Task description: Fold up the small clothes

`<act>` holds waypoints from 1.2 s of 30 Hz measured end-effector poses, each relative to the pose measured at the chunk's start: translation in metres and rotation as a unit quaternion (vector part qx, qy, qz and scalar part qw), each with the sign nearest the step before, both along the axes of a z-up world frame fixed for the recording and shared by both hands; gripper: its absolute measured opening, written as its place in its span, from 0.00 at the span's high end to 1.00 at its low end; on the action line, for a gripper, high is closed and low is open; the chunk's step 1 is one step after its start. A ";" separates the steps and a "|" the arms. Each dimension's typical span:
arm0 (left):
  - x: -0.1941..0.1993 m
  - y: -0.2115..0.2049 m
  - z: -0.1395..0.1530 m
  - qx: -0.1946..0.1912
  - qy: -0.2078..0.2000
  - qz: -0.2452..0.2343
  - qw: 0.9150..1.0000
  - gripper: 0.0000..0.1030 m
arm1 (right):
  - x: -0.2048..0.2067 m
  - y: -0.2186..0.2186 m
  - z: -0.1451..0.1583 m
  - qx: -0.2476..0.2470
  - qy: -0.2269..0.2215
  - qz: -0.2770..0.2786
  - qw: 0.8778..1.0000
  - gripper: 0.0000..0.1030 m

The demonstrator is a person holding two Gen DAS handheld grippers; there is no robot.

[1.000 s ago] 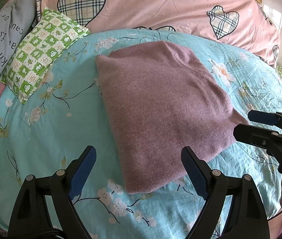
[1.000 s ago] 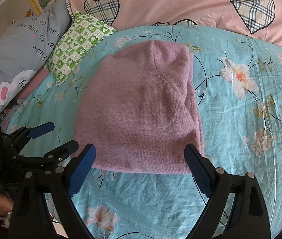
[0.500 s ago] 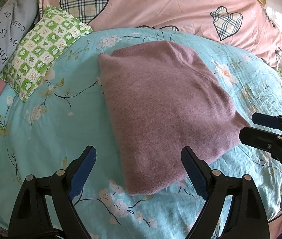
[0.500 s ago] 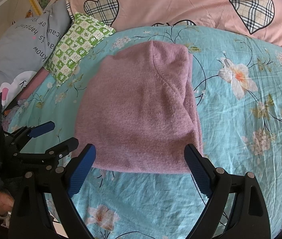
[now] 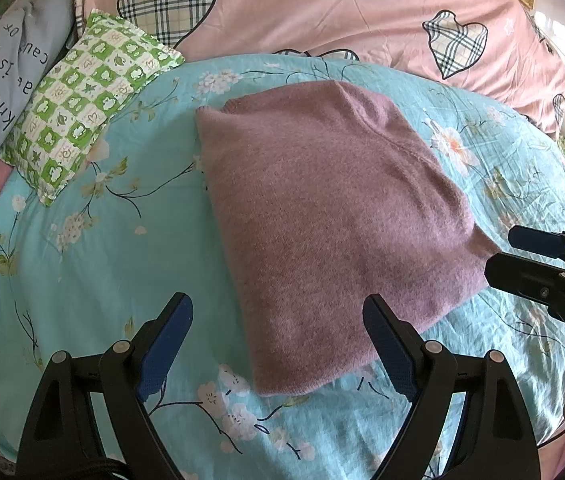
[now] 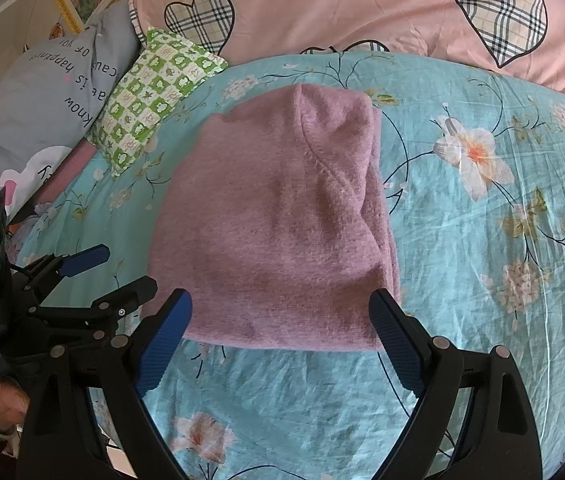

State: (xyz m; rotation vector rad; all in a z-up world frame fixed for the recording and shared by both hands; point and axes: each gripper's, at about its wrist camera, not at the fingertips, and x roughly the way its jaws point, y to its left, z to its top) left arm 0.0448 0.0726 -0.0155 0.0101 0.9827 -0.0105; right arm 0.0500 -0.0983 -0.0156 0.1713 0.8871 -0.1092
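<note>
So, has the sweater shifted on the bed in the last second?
No. The sweater lies where it did in the right wrist view: its far left corner sits equally close to the green pillow.

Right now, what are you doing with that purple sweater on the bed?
A person holds a gripper in each hand above a purple sweater lying folded on the flowery blue bedspread. The left gripper and the right gripper are both open, hovering over the sweater's near edge, gripping nothing.

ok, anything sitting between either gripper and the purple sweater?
Nothing visible. The left gripper and right gripper both hover open at the near edge of the purple sweater, with only bare floral bedsheet around it.
</note>
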 end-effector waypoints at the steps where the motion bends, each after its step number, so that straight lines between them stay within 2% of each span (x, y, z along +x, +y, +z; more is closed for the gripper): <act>1: 0.000 0.000 0.000 0.000 0.000 0.000 1.000 0.15 | 0.000 -0.001 0.000 0.000 0.000 -0.001 1.000 0.12; 36: 0.002 -0.004 0.000 -0.002 0.002 -0.004 1.000 0.15 | -0.002 -0.007 -0.001 0.007 -0.001 -0.011 1.000 0.12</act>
